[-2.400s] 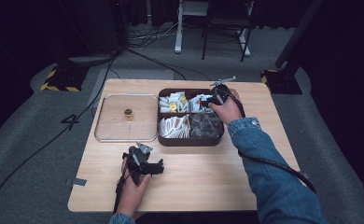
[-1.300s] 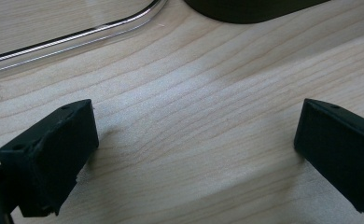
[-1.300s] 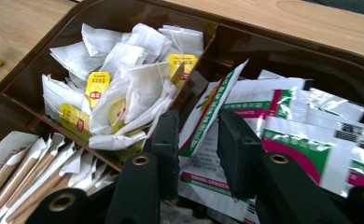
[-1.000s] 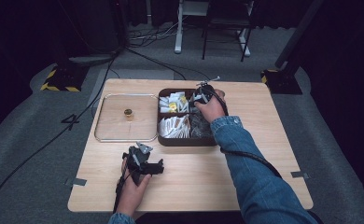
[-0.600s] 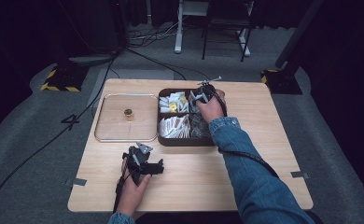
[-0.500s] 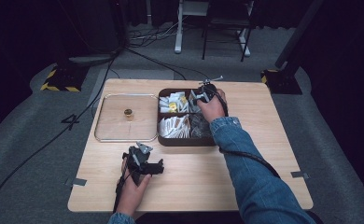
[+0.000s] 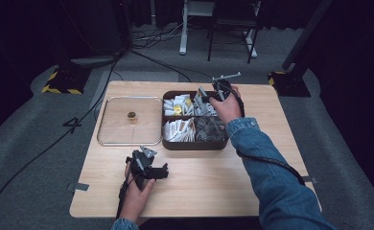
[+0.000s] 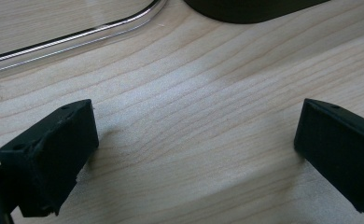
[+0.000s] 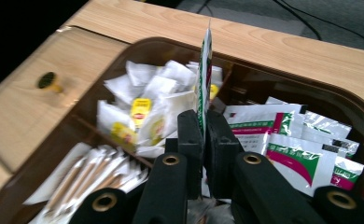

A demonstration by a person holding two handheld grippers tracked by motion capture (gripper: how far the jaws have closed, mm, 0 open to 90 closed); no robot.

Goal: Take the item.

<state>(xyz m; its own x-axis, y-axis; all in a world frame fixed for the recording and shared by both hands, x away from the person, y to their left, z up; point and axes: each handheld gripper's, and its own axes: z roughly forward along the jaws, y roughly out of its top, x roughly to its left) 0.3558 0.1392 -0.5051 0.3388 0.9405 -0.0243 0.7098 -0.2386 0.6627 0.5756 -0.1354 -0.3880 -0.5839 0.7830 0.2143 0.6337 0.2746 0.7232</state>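
Dark studio: black curtains (image 7: 41,28), floor cables (image 7: 142,52)

Right gripper (image 9: 203,135) jaws just closed on a green-white packet (image 9: 204,70); now lifted edge-up above the box (image 9: 311,93).

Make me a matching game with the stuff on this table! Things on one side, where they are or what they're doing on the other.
Things:
1. left claw
2. right claw
3. clear lid
4. green and white packet

States:
A. lying flat left of the brown box
B. standing on edge, pinched
C. open, nothing between its jaws
D. shut above the box

Pairs: 1-C, 2-D, 3-A, 4-B
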